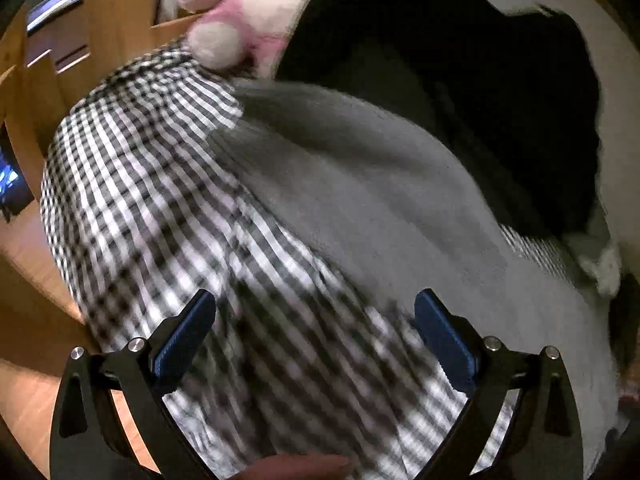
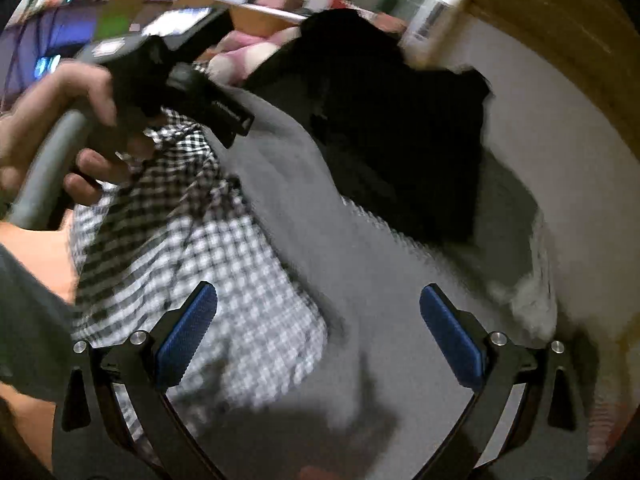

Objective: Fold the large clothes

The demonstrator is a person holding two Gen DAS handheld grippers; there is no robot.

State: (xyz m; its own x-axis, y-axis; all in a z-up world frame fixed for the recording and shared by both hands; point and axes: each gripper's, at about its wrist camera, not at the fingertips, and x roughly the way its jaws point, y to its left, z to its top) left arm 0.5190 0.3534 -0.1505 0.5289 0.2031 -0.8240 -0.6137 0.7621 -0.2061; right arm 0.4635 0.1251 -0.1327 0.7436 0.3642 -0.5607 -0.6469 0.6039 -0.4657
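A black-and-white checked garment lies crumpled beside a grey garment, with a black garment piled behind them. My left gripper hovers open over the checked cloth, nothing between its blue pads. In the right wrist view the checked garment lies left, the grey garment in the middle and the black garment farther back. My right gripper is open above the grey cloth. A person's hand holds the left gripper's body at upper left.
A pink and white plush toy lies behind the clothes by a wooden frame. A small white fluffy item sits at the right edge of the pile. A white surface and a wooden edge lie beyond. Both views are motion-blurred.
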